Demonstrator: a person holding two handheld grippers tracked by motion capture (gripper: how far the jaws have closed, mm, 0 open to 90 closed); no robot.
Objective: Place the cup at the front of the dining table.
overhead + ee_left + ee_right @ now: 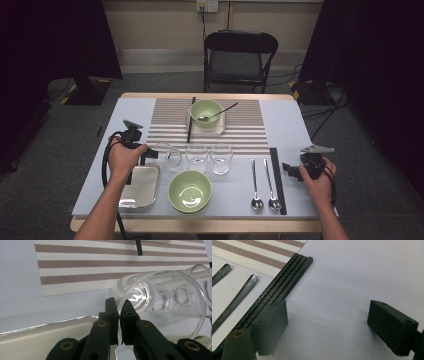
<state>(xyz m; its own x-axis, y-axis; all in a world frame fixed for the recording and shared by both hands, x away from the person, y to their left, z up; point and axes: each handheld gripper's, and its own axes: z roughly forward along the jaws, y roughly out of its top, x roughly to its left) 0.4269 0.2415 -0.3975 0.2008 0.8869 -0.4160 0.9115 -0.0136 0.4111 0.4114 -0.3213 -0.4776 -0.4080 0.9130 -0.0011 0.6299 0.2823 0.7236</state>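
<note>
A clear glass [162, 295] lies tipped on its side, and my left gripper [120, 312] is shut on its rim, one jaw inside and one outside. In the high view this glass [169, 156] leans at the left end of a row with two upright glasses [196, 158], just past a metal tray [145, 192]; the left gripper [150, 155] reaches it from the left. My right gripper [291, 170] hovers open over bare table at the right. Its jaws stand wide apart with nothing between them, right gripper [327, 322] beside black chopsticks [279, 287].
A green bowl [190, 191] sits near the front edge, two spoons [256, 185] lie left of the chopsticks [277, 180]. On the striped placemat [245, 130] stands another green bowl [206, 111] holding a spoon, with a second chopstick pair [190, 125]. A chair [240, 55] stands behind the table.
</note>
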